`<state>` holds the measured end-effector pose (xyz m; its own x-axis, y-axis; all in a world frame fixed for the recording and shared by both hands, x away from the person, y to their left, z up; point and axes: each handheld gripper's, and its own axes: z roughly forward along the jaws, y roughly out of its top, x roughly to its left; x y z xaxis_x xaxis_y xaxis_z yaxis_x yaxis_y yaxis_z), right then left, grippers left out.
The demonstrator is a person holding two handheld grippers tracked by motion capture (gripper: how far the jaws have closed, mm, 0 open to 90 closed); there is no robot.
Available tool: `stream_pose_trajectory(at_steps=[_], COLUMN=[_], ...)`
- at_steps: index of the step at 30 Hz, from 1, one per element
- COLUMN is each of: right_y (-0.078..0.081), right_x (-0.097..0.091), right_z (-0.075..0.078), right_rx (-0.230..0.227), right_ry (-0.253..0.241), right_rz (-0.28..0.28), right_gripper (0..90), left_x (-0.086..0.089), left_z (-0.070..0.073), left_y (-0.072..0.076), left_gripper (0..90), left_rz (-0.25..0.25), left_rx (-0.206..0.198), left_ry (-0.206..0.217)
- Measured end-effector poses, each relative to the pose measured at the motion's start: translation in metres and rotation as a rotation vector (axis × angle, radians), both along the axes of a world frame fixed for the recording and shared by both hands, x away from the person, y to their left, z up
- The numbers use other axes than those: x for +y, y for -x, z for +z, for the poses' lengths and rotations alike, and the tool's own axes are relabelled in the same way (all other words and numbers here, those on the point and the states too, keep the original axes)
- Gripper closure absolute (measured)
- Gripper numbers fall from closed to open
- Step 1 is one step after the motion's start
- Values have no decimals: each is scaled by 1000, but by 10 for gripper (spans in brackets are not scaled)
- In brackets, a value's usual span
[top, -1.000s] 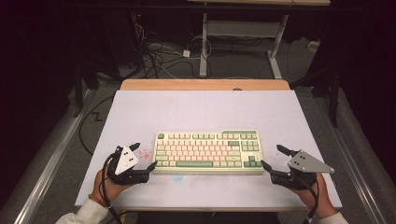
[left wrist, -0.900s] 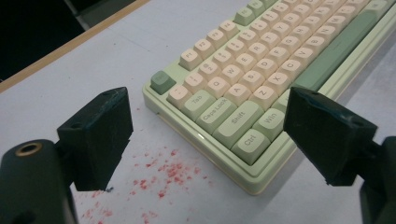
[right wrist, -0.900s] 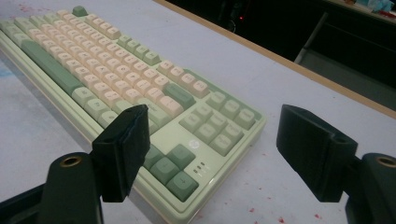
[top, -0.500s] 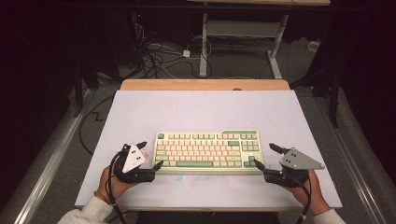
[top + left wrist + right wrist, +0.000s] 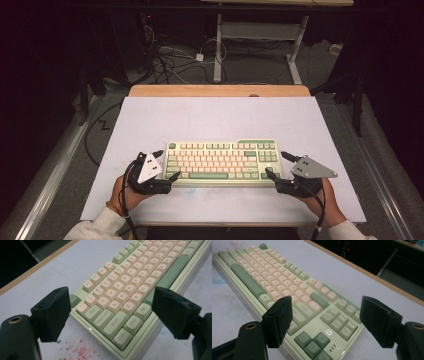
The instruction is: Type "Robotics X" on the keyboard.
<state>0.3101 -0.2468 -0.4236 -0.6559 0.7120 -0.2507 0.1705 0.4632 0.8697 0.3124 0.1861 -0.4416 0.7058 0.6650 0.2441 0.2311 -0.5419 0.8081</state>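
Keyboard (image 5: 222, 159) sits flat on table (image 5: 220, 115), not picked up yet. L gripper (image 5: 166, 165) & R gripper (image 5: 277, 165) each wide open at its ends, holding nothing.

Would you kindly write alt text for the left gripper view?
The left tongs stand open around the left end of a green and cream keyboard, one jaw on each side of its near corner. The keyboard lies on a white table with red specks near the corner.
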Motion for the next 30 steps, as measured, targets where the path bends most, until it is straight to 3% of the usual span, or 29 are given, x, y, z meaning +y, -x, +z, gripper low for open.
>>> stream_pose_trajectory(at_steps=[13,22,26,27,30], right_y=[-6,-10,-12,-13,-14], right_x=[16,25,28,29,31], right_z=[-1,-1,-1,-1,-2], right_rx=[5,13,17,19,31], right_ry=[25,37,44,44,46], right_rz=[38,59,66,73,76], right_gripper=[322,408,475,537,614], left_x=[-8,-11,-13,-13,-13], left_z=[2,3,4,4,4], left_y=[-4,-5,-6,-6,-6], left_gripper=[153,153,153,153,153], left_rz=[-20,-28,-30,-31,-32], left_rx=[-6,-9,-11,-11,-11], left_ry=[-4,-5,-6,-5,-10])
